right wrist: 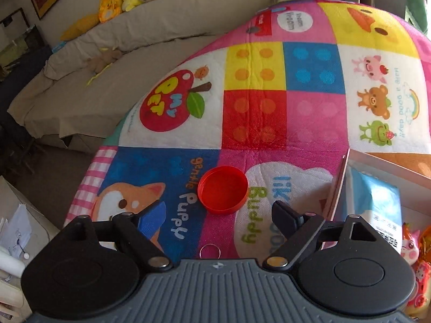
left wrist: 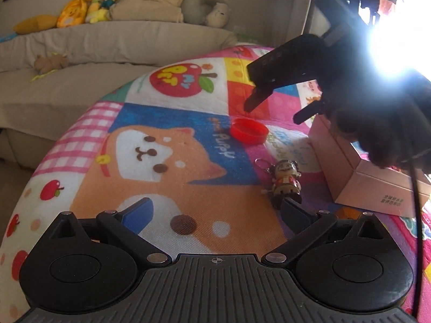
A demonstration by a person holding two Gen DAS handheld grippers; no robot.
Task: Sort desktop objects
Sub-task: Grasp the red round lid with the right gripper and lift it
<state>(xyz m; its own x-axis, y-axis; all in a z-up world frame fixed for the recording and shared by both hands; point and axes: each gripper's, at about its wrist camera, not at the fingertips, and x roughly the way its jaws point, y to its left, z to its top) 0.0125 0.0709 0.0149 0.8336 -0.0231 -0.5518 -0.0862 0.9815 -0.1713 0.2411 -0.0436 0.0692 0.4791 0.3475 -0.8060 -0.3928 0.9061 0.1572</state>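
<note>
A red round lid (left wrist: 249, 130) lies open side up on the colourful mat; it also shows in the right wrist view (right wrist: 223, 190). A small wind-up figure with a key ring (left wrist: 285, 184) lies on the mat by my left gripper's right finger. My left gripper (left wrist: 218, 210) is open and empty, low over the mat. My right gripper (right wrist: 219, 212) is open and empty, hovering just short of the red lid; it shows in the left wrist view (left wrist: 274, 107) above the lid. Only the key ring (right wrist: 210, 251) shows in the right wrist view.
A pink cardboard box (left wrist: 358, 172) stands at the right; in the right wrist view (right wrist: 336, 188) it holds a blue packet (right wrist: 377, 202) and small toys (right wrist: 414, 258). A beige sofa (left wrist: 80, 53) with plush toys lies behind the table. Strong window glare at upper right.
</note>
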